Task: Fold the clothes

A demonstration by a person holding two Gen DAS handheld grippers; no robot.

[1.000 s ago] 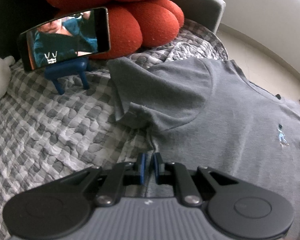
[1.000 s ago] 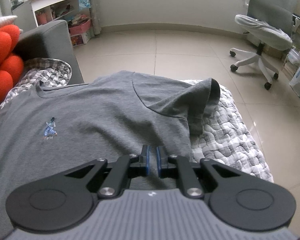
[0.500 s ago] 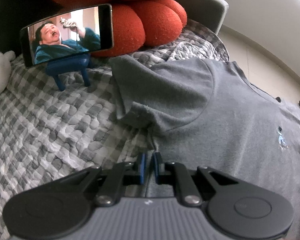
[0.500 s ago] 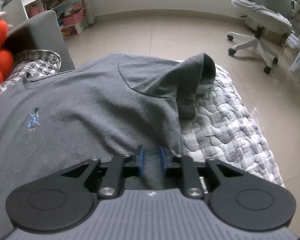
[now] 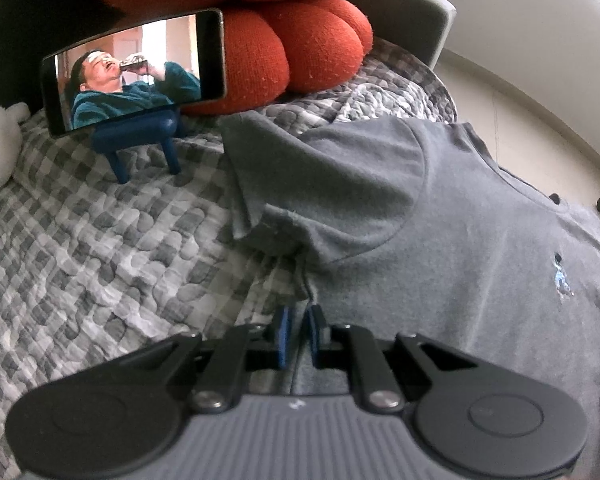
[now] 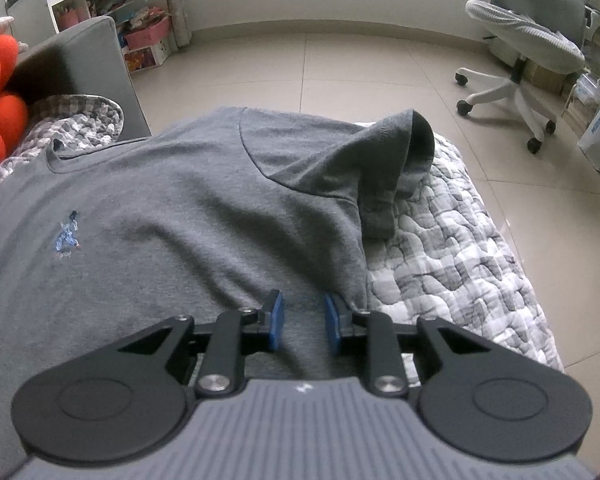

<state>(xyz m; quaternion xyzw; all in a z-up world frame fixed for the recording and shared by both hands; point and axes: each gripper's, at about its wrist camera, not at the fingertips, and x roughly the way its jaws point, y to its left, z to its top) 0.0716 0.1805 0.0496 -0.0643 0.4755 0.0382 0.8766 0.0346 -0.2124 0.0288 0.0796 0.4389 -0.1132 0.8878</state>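
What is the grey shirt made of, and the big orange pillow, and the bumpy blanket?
The grey T-shirt looks like soft matte knit, probably cotton jersey: it drapes, creases and has stitched hems. The orange pillow looks like a nubby knitted or terry cover over soft stuffing, judging by its fuzzy, puffy lobes. The checked blanket looks like quilted fabric with padding, since stitch lines puff it into pebbly bumps.

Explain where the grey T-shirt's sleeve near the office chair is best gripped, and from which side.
Grip the sleeve at its hemmed cuff, coming from the quilt side. The cuff stands up in an open loop there, so one finger could probably slip beneath it.
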